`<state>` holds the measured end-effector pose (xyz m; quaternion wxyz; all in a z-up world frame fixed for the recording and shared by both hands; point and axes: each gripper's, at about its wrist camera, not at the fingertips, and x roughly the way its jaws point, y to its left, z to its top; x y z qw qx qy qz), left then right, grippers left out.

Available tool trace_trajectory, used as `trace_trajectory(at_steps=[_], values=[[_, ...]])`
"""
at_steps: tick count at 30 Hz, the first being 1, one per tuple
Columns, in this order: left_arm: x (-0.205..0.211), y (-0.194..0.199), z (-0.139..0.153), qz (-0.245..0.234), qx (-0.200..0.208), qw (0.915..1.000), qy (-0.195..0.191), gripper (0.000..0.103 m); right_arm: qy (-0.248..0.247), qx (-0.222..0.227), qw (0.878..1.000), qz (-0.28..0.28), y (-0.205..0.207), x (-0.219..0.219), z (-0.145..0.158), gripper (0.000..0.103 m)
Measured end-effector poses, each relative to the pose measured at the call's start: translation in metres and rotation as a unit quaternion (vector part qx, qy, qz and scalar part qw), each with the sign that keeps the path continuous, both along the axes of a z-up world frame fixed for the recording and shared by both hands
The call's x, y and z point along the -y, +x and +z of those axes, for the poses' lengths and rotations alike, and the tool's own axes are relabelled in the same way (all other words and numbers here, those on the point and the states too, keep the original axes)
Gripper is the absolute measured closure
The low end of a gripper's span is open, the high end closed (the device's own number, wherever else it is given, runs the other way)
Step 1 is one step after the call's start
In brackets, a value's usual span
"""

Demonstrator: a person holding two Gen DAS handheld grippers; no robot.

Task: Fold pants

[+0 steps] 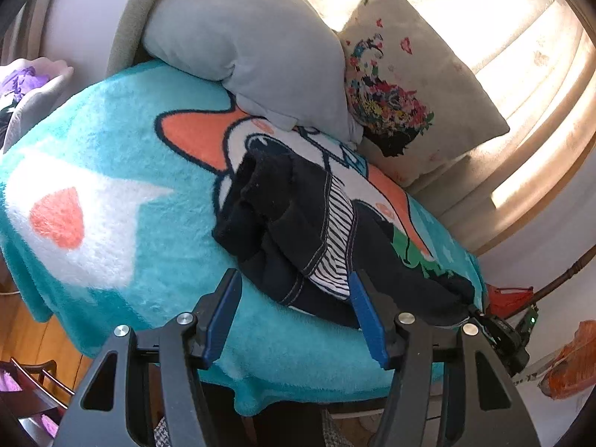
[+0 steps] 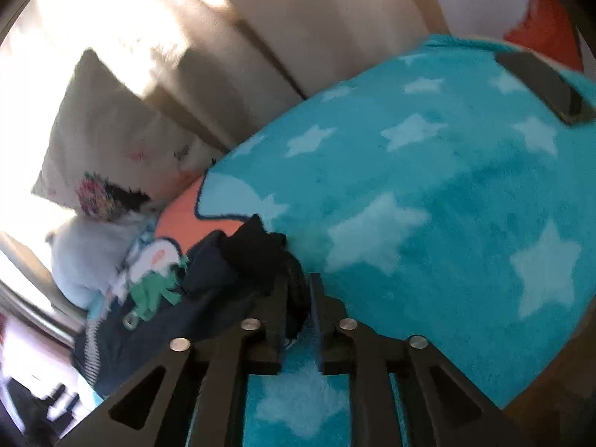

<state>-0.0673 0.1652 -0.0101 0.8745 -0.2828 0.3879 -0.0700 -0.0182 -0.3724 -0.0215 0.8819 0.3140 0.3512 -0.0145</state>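
Note:
Dark navy pants (image 1: 298,223) with a black-and-white striped lining lie crumpled on a turquoise fleece blanket (image 1: 130,141). My left gripper (image 1: 294,279) is open, its blue fingers (image 1: 223,309) hovering at the near edge of the pants, holding nothing. In the right wrist view my right gripper (image 2: 298,287) is shut on a bunched end of the pants (image 2: 257,253), just above the blanket (image 2: 428,186). The right gripper also shows at the far end of the pants in the left wrist view (image 1: 499,331).
A grey plush pillow (image 1: 253,48) and a floral cushion (image 1: 409,85) lean against the beige sofa back (image 1: 521,48) behind the pants. A wooden floor (image 1: 33,327) and dark chair lie at lower left. A dark flat object (image 2: 540,85) rests on the blanket's far right.

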Motion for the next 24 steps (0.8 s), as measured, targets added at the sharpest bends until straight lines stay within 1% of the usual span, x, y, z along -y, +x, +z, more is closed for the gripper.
trace_trajectory(at_steps=[1,2,3,5,7,8,12,16,18,20,22,24], values=[[-0.003,-0.001,0.0,0.004,0.001,1.0,-0.003,0.043,0.007,0.011,1.0,-0.003,-0.005,0.001,0.003,0.054],[-0.007,-0.002,0.001,0.01,0.004,0.9999,-0.008,0.039,0.011,0.021,1.0,-0.007,-0.009,0.002,0.005,0.042],[-0.011,-0.003,0.001,0.018,0.007,0.9998,-0.011,0.035,0.014,0.03,0.999,-0.013,-0.015,0.002,0.008,0.041],[-0.019,-0.002,0.0,0.033,0.009,0.9992,-0.019,0.034,0.013,0.047,0.999,-0.018,-0.026,0.0,0.015,0.041],[-0.025,0.004,-0.004,0.037,0.005,0.9987,-0.034,0.034,0.005,0.053,0.998,-0.016,-0.03,-0.003,0.021,0.041],[-0.027,0.009,-0.006,0.035,0.002,0.9987,-0.038,0.034,0.003,0.054,0.998,-0.014,-0.031,-0.005,0.021,0.04],[-0.032,0.035,-0.011,0.031,-0.007,0.9991,-0.027,0.034,0.009,0.041,0.999,-0.005,-0.029,-0.006,0.014,0.038],[-0.043,0.069,-0.005,0.022,-0.009,0.999,-0.039,0.034,0.006,0.032,0.999,-0.024,-0.019,-0.002,0.013,0.038],[-0.044,0.089,0.005,0.015,-0.009,0.9996,-0.021,0.034,-0.004,0.034,0.998,-0.043,-0.01,0.003,0.021,0.038],[-0.041,0.109,0.012,0.008,-0.015,0.9999,0.0,0.034,-0.027,0.043,0.996,-0.067,0.006,0.009,0.04,0.038],[-0.039,0.128,0.017,0.002,-0.029,0.9994,0.019,0.034,-0.042,0.047,0.994,-0.084,0.025,0.012,0.056,0.038],[-0.032,0.144,0.016,0.001,-0.054,0.9978,0.038,0.034,-0.051,0.049,0.994,-0.089,0.048,0.008,0.066,0.038]])
